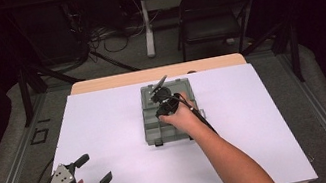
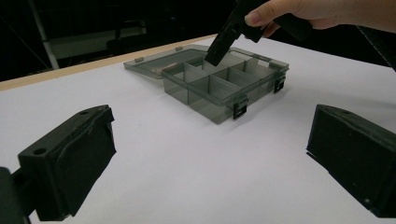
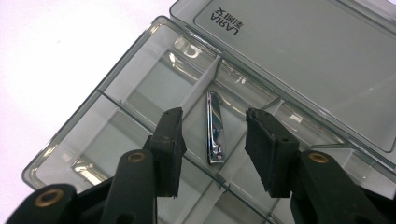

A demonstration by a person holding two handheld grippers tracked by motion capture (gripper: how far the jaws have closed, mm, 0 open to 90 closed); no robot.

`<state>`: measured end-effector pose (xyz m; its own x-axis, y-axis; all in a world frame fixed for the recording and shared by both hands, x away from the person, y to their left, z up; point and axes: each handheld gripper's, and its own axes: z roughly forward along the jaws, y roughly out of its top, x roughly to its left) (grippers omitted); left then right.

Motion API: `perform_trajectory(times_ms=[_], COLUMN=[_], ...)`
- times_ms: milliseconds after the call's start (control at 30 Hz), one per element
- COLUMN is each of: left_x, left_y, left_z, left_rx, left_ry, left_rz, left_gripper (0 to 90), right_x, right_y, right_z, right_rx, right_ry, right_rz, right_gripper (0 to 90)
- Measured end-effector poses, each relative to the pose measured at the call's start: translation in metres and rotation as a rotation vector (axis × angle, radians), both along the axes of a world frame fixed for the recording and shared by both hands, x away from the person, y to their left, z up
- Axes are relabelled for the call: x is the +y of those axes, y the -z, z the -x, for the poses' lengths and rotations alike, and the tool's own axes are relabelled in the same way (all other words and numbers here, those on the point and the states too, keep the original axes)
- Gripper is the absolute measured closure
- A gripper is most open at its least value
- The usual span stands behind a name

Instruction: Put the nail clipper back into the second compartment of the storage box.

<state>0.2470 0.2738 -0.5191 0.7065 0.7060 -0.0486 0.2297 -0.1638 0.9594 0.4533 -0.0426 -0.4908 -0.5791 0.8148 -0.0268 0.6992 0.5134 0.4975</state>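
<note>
A smoky clear compartment box lies open on the white table sheet, its lid folded flat behind it. A shiny metal nail clipper lies in a narrow middle compartment. My right gripper hovers over the box, open, its jaws straddling the clipper without touching it. The same right gripper dips into the box in the left gripper view. My left gripper rests near the front left of the table, open, with nothing between its jaws.
The white sheet covers the table, with a wooden strip at the far edge. Beyond the table stand a black chair, a table leg and cables on the floor. My right forearm crosses the front right of the sheet.
</note>
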Motion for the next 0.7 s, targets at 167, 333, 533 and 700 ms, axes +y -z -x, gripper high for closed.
perform_trajectory(times_ms=[167, 333, 533, 700], left_x=[0.000, -0.002, -0.003, -0.004], left_y=[0.000, 0.000, 0.000, 0.000], left_z=[-0.001, -0.002, -0.004, -0.005], left_rx=[-0.001, 0.000, 0.001, 0.001], left_ry=[0.002, 0.001, 0.011, 0.009], left_rz=[-0.002, -0.004, 0.000, -0.005], left_gripper=[0.8, 0.9, 0.8, 0.9], right_x=[0.000, -0.002, -0.004, -0.008], right_y=[-0.002, -0.007, -0.014, -0.016], right_z=[0.002, 0.005, 0.011, 0.014], right_rx=[-0.021, -0.036, -0.055, -0.088], right_ry=[-0.008, -0.016, -0.020, -0.070], right_rz=[-0.016, -0.016, -0.042, -0.042], right_gripper=[53.5, 49.3, 46.9, 45.3])
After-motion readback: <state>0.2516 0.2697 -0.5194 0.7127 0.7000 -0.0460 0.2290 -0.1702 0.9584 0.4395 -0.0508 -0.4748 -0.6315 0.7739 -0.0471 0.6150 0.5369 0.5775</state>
